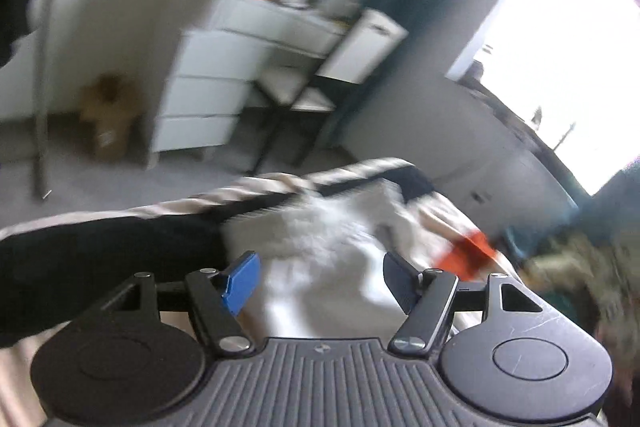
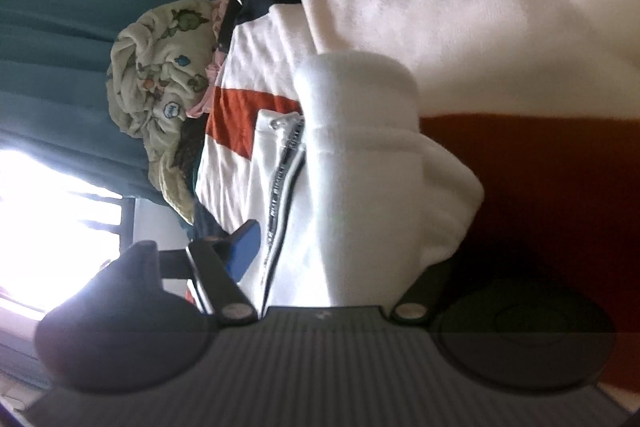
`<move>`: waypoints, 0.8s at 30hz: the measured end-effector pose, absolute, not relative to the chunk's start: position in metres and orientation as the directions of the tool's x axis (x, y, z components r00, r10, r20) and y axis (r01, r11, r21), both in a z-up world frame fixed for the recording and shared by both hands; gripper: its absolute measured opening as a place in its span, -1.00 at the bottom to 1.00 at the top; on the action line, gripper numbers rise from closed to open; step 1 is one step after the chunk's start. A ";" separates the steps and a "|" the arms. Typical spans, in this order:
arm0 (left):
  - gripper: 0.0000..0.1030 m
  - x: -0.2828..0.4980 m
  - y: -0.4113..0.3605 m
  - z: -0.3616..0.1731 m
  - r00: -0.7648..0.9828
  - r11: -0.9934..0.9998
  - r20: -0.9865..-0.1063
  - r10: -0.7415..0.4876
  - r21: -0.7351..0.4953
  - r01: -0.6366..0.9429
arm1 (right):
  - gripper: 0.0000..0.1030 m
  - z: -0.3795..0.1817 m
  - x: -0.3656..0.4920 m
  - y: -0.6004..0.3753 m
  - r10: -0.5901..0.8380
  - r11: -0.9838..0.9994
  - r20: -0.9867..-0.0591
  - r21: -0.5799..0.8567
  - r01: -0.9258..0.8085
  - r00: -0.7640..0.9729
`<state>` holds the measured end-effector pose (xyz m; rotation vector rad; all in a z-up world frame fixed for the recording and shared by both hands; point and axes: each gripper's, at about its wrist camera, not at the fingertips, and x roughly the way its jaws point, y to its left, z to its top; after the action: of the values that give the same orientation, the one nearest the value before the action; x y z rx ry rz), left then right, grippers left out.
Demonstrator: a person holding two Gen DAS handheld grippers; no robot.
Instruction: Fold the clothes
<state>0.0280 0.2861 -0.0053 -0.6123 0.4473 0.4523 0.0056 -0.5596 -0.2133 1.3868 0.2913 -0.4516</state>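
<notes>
Our left gripper [image 1: 318, 277] has its blue-padded jaws apart w/ nothing between, above the white fleecy zip-up garment [image 1: 320, 243]. Our right gripper [image 2: 332, 247] is spread too; the garment's folded white sleeve [image 2: 360, 147] lies between its fingers, no clamp visible. The garment rests on a cream, black & orange striped bedspread [image 2: 500, 7], near a crumpled printed blanket [image 2: 160, 67].

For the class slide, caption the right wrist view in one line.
White zip-up garment lying folded on a striped blanket, between the right tool's spread fingers.
</notes>
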 end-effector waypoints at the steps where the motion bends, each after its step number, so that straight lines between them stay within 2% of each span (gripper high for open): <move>1: 0.35 0.031 0.274 -0.002 0.823 0.761 -0.509 0.251 -0.422 -0.493 | 0.47 -0.211 0.006 -0.560 -0.132 0.127 -0.437 0.883 0.452 0.890; 6: 0.38 0.036 0.218 0.000 0.867 0.864 -0.474 0.153 -0.362 -0.351 | 0.47 -0.198 0.000 -0.560 -0.132 0.140 -0.289 0.942 0.306 0.948; 11: 0.38 0.039 0.176 -0.016 0.888 0.918 -0.460 -0.026 -0.362 -0.161 | 0.47 -0.189 -0.010 -0.562 -0.135 0.110 -0.171 0.976 0.186 0.976; 15: 0.38 0.047 0.152 -0.029 0.881 0.953 -0.468 -0.066 -0.290 -0.082 | 0.47 -0.197 -0.014 -0.563 -0.152 0.063 -0.239 0.966 0.250 0.959; 20: 0.38 0.055 0.128 -0.042 0.863 0.972 -0.493 -0.112 -0.236 -0.008 | 0.39 -0.212 -0.011 -0.565 -0.136 -0.002 -0.484 0.872 0.489 0.864; 23: 0.38 0.059 0.110 -0.049 0.843 0.980 -0.522 -0.131 -0.195 0.032 | 0.29 -0.214 -0.011 -0.566 -0.136 -0.006 -0.492 0.868 0.496 0.860; 24: 0.38 0.060 0.103 -0.052 0.835 0.982 -0.532 -0.139 -0.180 0.049 | 0.12 -0.213 -0.011 -0.566 -0.142 -0.012 -0.490 0.870 0.494 0.860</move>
<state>0.0600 0.1026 -0.0524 -0.1617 0.5748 -0.1002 -0.0110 -0.5665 -0.2135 1.5051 0.2919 -0.5148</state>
